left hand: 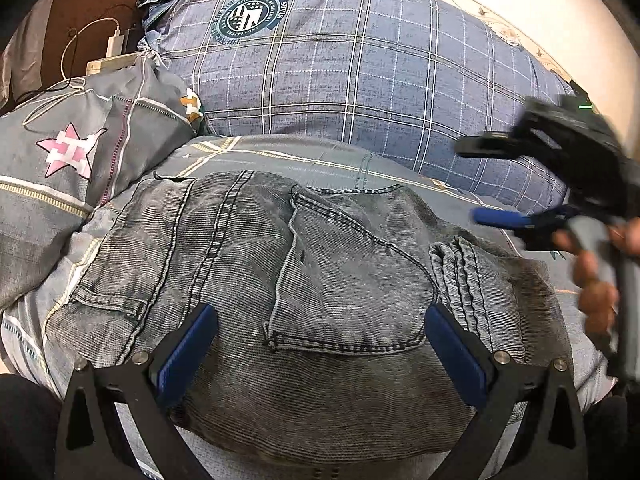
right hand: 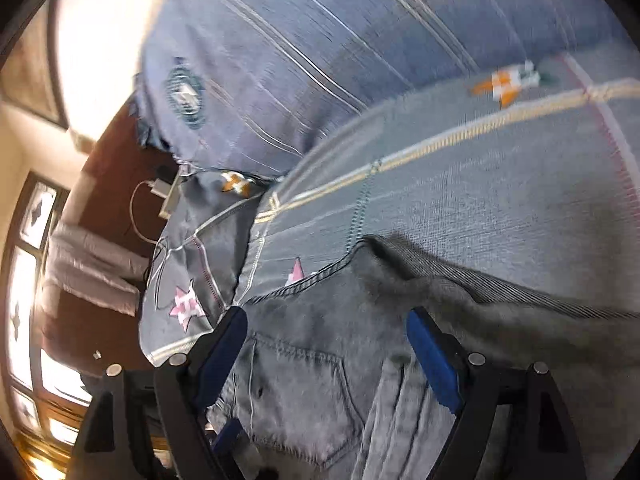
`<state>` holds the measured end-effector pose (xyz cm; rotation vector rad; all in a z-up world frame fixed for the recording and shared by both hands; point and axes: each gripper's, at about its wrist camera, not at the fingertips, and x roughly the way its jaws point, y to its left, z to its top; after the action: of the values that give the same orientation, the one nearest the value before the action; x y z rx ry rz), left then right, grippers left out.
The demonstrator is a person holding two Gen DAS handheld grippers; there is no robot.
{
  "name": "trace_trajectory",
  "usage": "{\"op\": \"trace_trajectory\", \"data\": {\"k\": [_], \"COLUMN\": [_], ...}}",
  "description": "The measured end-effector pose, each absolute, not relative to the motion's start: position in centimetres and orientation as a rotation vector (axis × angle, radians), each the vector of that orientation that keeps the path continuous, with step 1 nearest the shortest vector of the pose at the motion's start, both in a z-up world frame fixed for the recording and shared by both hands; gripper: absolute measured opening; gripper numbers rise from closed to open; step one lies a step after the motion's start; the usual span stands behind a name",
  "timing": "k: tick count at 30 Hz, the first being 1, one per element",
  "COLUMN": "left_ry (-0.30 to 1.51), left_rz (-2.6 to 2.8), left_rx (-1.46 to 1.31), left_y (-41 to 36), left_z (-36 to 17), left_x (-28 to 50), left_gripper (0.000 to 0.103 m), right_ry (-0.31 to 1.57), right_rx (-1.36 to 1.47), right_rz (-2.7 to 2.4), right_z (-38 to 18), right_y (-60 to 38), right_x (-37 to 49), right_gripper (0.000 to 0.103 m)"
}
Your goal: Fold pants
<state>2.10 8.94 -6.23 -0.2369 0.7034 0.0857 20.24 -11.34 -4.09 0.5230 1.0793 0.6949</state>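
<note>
folded jeans (left hand: pixel 320 300) below both open jaws

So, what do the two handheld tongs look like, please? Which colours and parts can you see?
The left tongs have black angular fingers with blue ribbed pads and silver bolts at the joints. The right tongs are built the same: black frame, blue pads, silver bolts. In the left wrist view their body is black, blurred, with a small green light on top and a grey handle.

Plaid pillow (left hand: pixel 360 80) walls far side; star pillow (left hand: pixel 80 168) crowds left.
</note>
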Motion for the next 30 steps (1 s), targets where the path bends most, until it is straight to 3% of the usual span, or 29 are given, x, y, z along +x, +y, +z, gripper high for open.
{"op": "trace_trajectory", "data": {"k": [5, 9, 12, 17, 30], "left_ry": [0.671, 0.69, 0.703, 0.754, 0.82], "left_rz": [0.103, 0.13, 0.145, 0.178, 0.19], "left_rx": [-0.247, -0.257, -0.229, -0.188, -0.161], "left_y": [8.9, 9.0, 8.6, 8.6, 8.2], "left_z": [-5.8, -6.2, -6.3, -7.2, -9.3], "left_x": [1.5, 1.5, 1.2, 1.5, 2.3], "left_gripper": [0.103, 0.103, 0.103, 0.103, 0.103], "right_ry": [0.922, 0.972, 1.045, 0.938, 0.927], "right_rx": [0.382, 0.44, 0.465, 0.476, 0.542], "right_rz": [0.61, 0.648, 0.603, 0.634, 0.665], "right_z": [-1.1, -3.7, -7.9, -7.7, -8.2], "right_y": [-13.7, -16.1, -17.7, -18.3, -19.1], "right_x": [14.3, 10.5, 9.7, 8.5, 8.3], "right_gripper": [0.085, 0.088, 0.088, 0.088, 0.089]}}
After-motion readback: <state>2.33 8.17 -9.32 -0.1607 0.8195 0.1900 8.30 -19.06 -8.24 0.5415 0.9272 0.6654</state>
